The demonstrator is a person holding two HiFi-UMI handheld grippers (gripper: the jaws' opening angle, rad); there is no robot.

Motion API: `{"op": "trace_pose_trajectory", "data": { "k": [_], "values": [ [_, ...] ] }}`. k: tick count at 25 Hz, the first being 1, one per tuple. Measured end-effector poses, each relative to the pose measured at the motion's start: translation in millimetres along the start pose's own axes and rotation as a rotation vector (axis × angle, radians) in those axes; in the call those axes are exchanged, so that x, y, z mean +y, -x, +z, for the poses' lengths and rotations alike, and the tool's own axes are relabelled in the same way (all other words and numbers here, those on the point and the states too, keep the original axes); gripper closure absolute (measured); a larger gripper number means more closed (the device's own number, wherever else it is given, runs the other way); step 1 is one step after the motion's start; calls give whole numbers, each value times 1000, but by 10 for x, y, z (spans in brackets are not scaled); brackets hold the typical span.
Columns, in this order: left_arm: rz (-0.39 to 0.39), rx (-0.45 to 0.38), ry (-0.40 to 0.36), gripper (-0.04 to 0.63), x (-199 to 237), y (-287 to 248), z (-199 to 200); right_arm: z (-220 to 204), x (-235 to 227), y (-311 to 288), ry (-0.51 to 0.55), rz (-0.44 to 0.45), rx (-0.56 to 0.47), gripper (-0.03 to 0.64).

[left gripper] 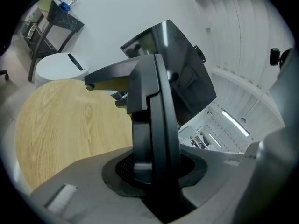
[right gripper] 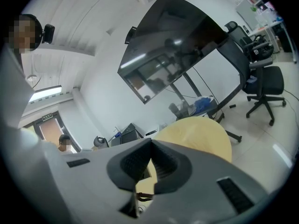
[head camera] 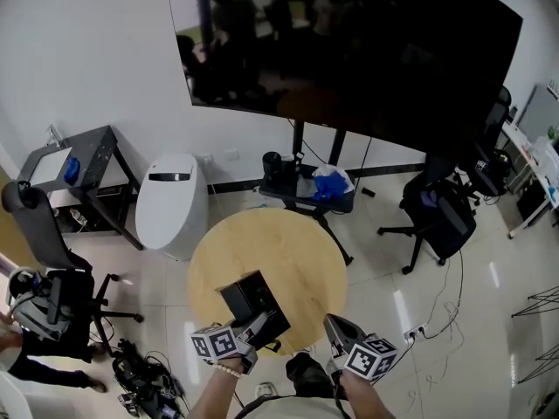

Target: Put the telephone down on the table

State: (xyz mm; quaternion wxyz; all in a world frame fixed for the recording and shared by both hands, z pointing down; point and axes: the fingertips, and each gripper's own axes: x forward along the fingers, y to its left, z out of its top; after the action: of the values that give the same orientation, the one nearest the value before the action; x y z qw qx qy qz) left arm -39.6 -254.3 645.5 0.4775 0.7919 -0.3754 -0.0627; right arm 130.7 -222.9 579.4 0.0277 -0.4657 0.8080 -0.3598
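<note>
Nearest us, the left gripper (head camera: 255, 328) clamps the black telephone (head camera: 251, 299) by its lower end, ready for lowering, the right gripper (head camera: 336, 328) pinched shut and empty alongside, both over the six o'clock rim of the round table (head camera: 297, 251).

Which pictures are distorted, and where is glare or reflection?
Head view: mildly bent walls; the large black screen mirrors the room dimly. Left gripper view: strong fisheye, dark corners; the black telephone, very close, fills the centre. Right gripper view: fisheye too; the round pale wooden table is brightly lit.
</note>
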Motion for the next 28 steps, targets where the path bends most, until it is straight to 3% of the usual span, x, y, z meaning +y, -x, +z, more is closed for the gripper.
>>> {"op": "trace_pose_trajectory", "data": {
  "k": [5, 15, 18, 28],
  "values": [
    [2, 74, -4, 433, 226, -289, 31, 71, -137, -94, 11, 7, 27, 614],
    [-130, 321, -32, 433, 521, -883, -197, 94, -308, -332, 7, 25, 68, 614],
    [-138, 381, -53, 433, 618, -1065, -279, 63, -373, -405, 1, 28, 93, 615],
    [-117, 463, -63, 433, 862, -1382, -453, 70, -591, -581, -12, 20, 135, 614]
  ]
}}
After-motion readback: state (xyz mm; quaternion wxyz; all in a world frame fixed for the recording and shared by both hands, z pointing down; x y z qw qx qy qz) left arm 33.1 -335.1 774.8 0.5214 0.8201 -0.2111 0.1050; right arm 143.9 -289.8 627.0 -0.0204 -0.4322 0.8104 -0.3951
